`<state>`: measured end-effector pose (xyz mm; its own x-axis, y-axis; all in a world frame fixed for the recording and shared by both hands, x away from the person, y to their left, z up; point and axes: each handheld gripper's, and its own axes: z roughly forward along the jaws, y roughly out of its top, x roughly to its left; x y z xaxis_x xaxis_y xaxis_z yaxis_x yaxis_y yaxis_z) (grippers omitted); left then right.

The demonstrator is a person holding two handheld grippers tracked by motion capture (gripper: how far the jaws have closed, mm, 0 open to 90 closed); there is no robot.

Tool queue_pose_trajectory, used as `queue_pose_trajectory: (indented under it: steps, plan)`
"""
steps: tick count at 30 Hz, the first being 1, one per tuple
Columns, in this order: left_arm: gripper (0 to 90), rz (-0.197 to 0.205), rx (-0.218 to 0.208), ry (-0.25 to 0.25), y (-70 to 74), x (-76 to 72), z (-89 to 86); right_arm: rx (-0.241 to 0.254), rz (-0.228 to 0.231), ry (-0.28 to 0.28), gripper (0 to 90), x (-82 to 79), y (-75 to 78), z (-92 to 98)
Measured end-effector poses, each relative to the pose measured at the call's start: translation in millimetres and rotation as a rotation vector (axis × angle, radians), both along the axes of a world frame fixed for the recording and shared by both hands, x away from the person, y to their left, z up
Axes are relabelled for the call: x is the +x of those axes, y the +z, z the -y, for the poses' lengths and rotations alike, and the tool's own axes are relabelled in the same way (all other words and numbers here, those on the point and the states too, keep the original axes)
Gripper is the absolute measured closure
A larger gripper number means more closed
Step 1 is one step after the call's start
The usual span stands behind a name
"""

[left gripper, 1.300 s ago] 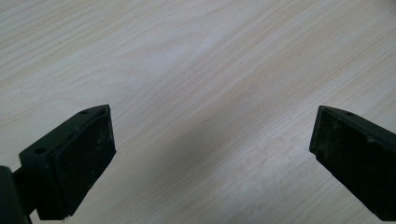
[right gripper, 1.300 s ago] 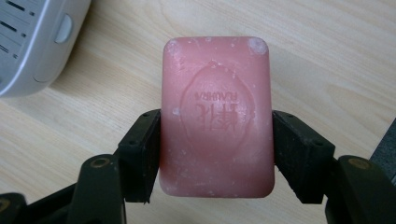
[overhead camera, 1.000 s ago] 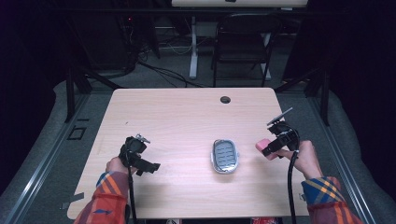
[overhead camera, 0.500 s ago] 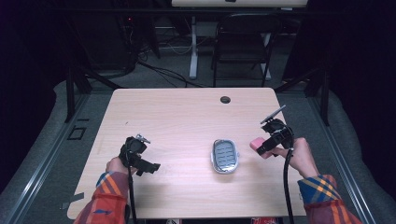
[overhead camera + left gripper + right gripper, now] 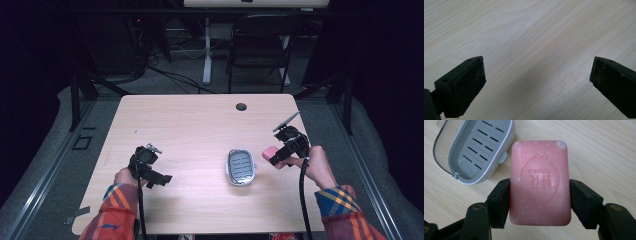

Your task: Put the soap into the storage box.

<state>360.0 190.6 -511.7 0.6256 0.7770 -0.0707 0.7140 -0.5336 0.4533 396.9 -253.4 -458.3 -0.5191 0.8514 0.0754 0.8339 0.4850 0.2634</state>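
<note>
One pink soap bar (image 5: 540,182) sits clamped across its short sides in the right gripper (image 5: 278,154), just right of the empty soap dish (image 5: 241,167); both long axes run roughly parallel; the left gripper (image 5: 159,177), farther off, gapes empty over the table (image 5: 190,120).

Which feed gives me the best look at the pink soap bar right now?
The right gripper view: the soap bar sits close up, clamped between the right tool's jaws, embossed stamp visible. The high view shows it as a small pink block near the soap dish.
</note>
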Motion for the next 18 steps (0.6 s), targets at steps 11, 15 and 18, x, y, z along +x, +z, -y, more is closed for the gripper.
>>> queue_pose_trajectory:
  steps: [11,15,18]
  plan:
    - [0.1,-0.001,0.003,-0.005,0.1,0.0,0.2,0.011,0.01,0.021,36.7,1.6,5.8,-13.4]
    - [0.1,-0.002,0.003,-0.005,0.0,0.0,0.4,0.003,0.014,0.035,36.6,3.1,7.1,-20.9]
    - [0.1,-0.003,0.003,-0.005,-0.1,0.0,0.6,-0.003,0.012,0.049,36.6,4.5,7.3,-27.2]
